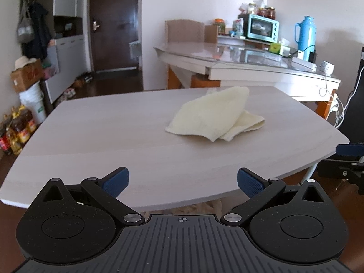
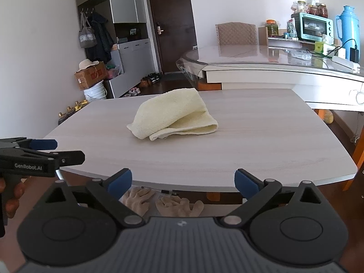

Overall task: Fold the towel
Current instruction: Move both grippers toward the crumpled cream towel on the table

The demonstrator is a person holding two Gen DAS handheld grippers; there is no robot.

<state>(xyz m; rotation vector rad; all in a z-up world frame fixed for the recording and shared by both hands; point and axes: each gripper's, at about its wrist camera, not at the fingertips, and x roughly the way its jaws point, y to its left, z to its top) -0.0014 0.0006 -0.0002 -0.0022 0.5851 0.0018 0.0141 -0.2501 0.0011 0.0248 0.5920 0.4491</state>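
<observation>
Pale yellow terry cloth, the towel [image 1: 213, 113] lies loosely folded in a rumpled, layered heap on a light wood-grain table [image 1: 113, 141], toward the far half of the tabletop and well apart from both grippers. In the right wrist view its folded edges face the camera, with an upper layer draped over a lower one.

The left gripper [image 1: 183, 182] hovers at the near edge of the table, its blue-padded fingers [image 1: 117, 180] spread wide with nothing between them. The right gripper [image 2: 183, 182] sits at the near edge too, its jaws likewise spread wide and empty. In the right wrist view the left gripper appears from the side at the left margin, held by a hand [image 2: 12, 195].

Below the table edge, in the right wrist view, a pair of light-coloured gloves [image 2: 163, 202] lies on a lower surface.

Behind the table stands a second, glass-topped table [image 1: 227, 54] carrying a teal toaster oven [image 1: 261, 29], jars and a blue thermos [image 1: 306, 35]. A dark brown door [image 1: 113, 25] is set in the far wall, with a grey cabinet [image 1: 66, 2] to its left.
</observation>
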